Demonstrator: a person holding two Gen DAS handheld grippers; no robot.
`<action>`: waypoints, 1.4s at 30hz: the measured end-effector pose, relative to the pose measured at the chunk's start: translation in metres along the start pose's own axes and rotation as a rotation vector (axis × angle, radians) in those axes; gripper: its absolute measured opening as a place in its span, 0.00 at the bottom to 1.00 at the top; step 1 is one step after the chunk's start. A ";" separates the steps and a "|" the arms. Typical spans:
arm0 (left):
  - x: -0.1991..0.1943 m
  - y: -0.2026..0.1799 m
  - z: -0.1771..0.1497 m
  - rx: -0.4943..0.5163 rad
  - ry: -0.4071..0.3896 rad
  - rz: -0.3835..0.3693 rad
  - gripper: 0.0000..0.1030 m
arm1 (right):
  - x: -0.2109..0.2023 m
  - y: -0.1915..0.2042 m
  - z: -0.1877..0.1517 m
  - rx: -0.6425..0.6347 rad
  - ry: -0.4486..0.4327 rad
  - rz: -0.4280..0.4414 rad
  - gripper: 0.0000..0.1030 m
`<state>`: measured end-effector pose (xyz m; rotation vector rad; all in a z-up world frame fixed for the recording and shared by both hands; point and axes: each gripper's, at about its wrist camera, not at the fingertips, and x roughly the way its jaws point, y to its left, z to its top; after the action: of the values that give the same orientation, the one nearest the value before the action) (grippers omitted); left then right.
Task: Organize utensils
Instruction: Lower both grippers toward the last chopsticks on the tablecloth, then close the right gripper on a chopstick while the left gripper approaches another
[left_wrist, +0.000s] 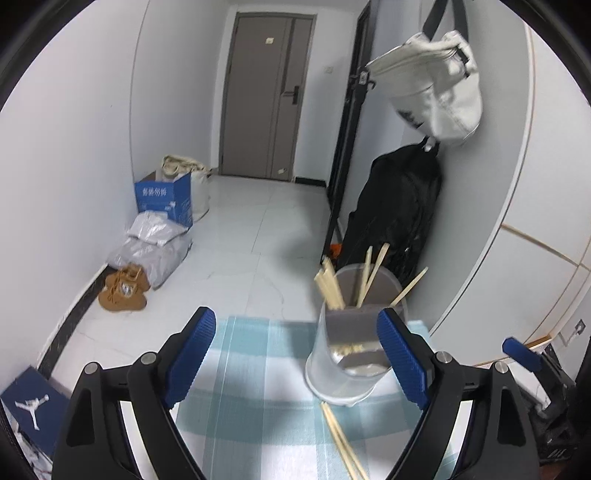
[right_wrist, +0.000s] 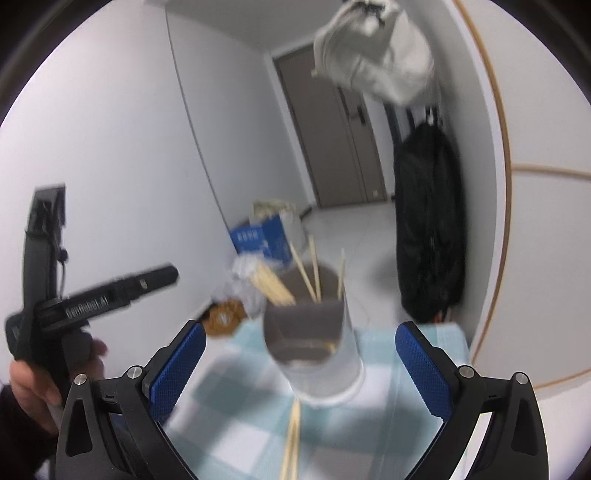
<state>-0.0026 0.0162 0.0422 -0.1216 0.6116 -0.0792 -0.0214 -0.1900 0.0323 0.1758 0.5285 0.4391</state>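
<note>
Chopsticks (left_wrist: 341, 441): we see one loose pair lying flat on the checked cloth (left_wrist: 243, 373), just in front of the clear holder (left_wrist: 349, 354) and between our two grippers' reach. More chopsticks stand inside the holder (right_wrist: 314, 347), leaning out at mixed angles. Holder sits upright on the cloth near its far right corner, close to the wall.

Left gripper (left_wrist: 297, 356): jaws spread wide, nothing between the pads; its right pad overlaps the holder in view, contact unclear.

Right gripper (right_wrist: 301, 367): jaws fully spread and empty, framing the holder, pads apart from it. Right view is blurred. A hand (right_wrist: 33, 380) holds the left tool there.
</note>
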 end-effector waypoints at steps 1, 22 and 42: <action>0.005 0.003 -0.007 -0.011 0.016 0.005 0.83 | 0.007 0.000 -0.007 -0.012 0.038 -0.007 1.00; 0.061 0.052 -0.059 -0.171 0.258 0.054 0.83 | 0.108 0.023 -0.124 -0.214 0.637 -0.048 0.46; 0.069 0.067 -0.070 -0.198 0.357 0.044 0.83 | 0.094 0.034 -0.147 -0.318 0.769 -0.134 0.05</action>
<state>0.0155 0.0691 -0.0632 -0.2896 0.9778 0.0036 -0.0375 -0.1106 -0.1258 -0.3519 1.2046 0.4465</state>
